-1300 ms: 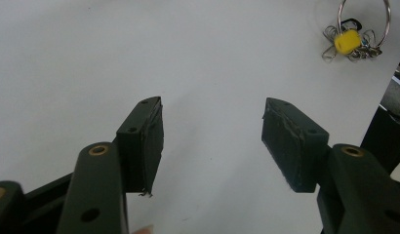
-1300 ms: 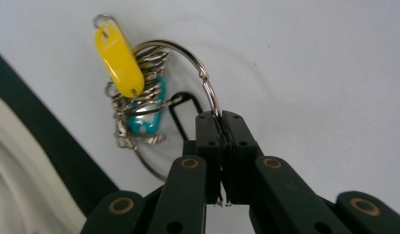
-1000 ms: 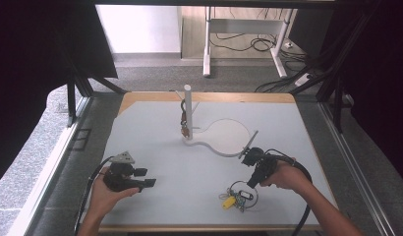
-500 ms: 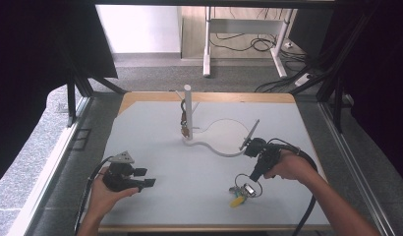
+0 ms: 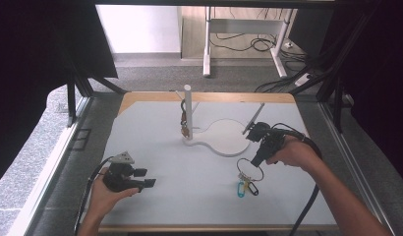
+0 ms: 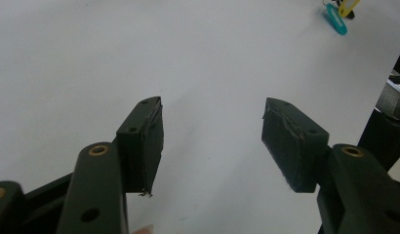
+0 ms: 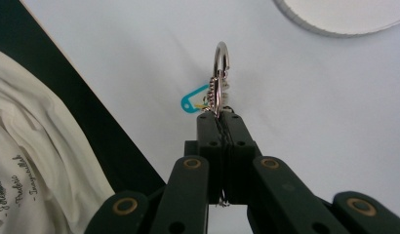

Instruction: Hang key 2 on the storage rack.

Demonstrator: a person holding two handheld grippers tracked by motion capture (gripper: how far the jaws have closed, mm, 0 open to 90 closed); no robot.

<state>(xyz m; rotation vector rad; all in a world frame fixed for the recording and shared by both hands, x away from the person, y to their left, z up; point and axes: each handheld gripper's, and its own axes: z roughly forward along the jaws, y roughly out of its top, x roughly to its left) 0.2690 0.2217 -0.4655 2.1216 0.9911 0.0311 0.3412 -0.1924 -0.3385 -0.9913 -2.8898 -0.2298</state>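
Key ring [image 7: 220, 63] clamped in right tongs [image 7: 218, 113] near front right of desk [image 5: 155, 132], teal tag [image 5: 240, 189] hanging at the surface, white stand [image 5: 223, 137] just beyond, left tongs [image 6: 211, 129] released over bare desk front left, well apart.

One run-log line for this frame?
right gripper: shut on key ring, tags dangling | left gripper: open, nothing between jaws | stand: upright on table
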